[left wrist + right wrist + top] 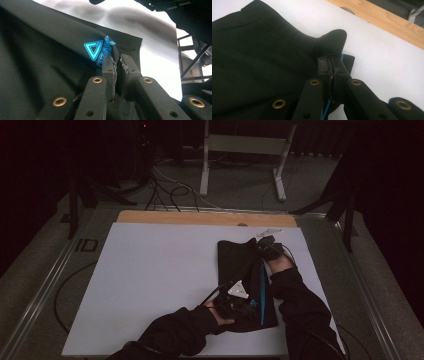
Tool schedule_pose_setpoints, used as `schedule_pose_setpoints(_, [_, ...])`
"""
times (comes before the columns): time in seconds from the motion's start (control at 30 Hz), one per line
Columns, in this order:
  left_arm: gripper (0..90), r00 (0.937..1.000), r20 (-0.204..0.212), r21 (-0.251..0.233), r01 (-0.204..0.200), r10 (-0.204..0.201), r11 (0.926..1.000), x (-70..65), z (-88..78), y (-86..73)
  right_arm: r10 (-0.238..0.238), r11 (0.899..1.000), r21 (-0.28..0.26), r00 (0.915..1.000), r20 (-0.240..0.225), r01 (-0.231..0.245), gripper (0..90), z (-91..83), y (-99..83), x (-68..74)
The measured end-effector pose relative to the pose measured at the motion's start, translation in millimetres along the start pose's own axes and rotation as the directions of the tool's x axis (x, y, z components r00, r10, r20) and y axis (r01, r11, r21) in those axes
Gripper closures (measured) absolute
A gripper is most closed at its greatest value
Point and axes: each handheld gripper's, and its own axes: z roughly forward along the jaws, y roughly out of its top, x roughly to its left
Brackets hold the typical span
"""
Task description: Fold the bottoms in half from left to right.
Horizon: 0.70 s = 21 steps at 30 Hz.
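Lying on the right half of the white table top [150, 280]: black garment [239, 270], folded into a long panel with a blue stripe [263, 290] along its right edge and a blue logo [98, 50] near the person's end.

Left gripper [231, 306] pinching the near end of the cloth just beside the logo; in the left gripper view, jaws pressed together with a fold of fabric bunching up between them. Right gripper [270, 249] clamping the far right corner; in the right gripper view, jaws closed on a raised nub of cloth, blue edging peeking out beside them.

Judging handling: light, thin, limp, sagging between the two holds; likely slightly slick, so slipping out of a shallow pinch. Not fragile. Best taking hold at hems and corners, gripping through doubled layers, keeping both ends taut.
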Motion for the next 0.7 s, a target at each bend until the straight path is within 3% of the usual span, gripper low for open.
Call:
schedule_pose_setpoints(0.13, [79.8,0.9999,0.013,-0.001,0.007,-0.007,1.0000,0.0,2.2,0.0,-0.004,1.000,0.003,1.0000,0.001,0.004,87.4,0.8,-0.9,-0.5])
schedule_pose_setpoints(0.23, [73.0,0.9997,0.024,-0.002,-0.001,0.001,1.0000,-0.7,1.5,0.3,-0.003,1.000,0.002,1.0000,0.000,0.003,85.3,0.7,-1.3,0.1])
schedule_pose_setpoints(0.27, [62.2,0.9999,0.011,-0.009,-0.004,0.005,0.9999,-2.3,-0.5,0.6,0.003,1.000,0.009,1.0000,0.000,-0.003,80.7,0.1,-1.6,0.0])
schedule_pose_setpoints(0.3, [57.8,0.9999,0.011,-0.009,-0.004,0.005,0.9999,-2.3,-0.5,0.6,0.004,1.000,0.010,1.0000,-0.003,-0.004,77.1,-0.3,-1.9,-0.5])
schedule_pose_setpoints(0.4, [53.4,0.9999,0.006,-0.014,-0.010,0.010,0.9999,-2.5,-4.9,0.6,0.006,1.000,0.009,0.9999,-0.009,-0.006,69.6,-1.1,-2.4,-0.7])
schedule_pose_setpoints(0.47, [45.4,0.9999,0.010,-0.020,0.004,-0.003,0.9998,-1.4,-8.2,0.4,0.013,1.000,-0.005,0.9998,-0.016,-0.013,56.4,-4.5,-2.8,-2.0])
schedule_pose_setpoints(0.6, [38.0,0.9999,0.008,-0.025,0.010,-0.009,0.9996,-0.5,-13.5,-0.1,0.011,1.000,-0.009,0.9999,-0.009,-0.011,47.7,-9.3,-0.7,-1.4])
schedule_pose_setpoints(0.7, [30.3,0.9996,0.013,-0.031,0.024,-0.024,0.9992,-0.6,-18.4,-0.5,0.038,0.999,-0.016,0.9988,-0.032,-0.039,37.3,-16.9,2.3,-1.9])
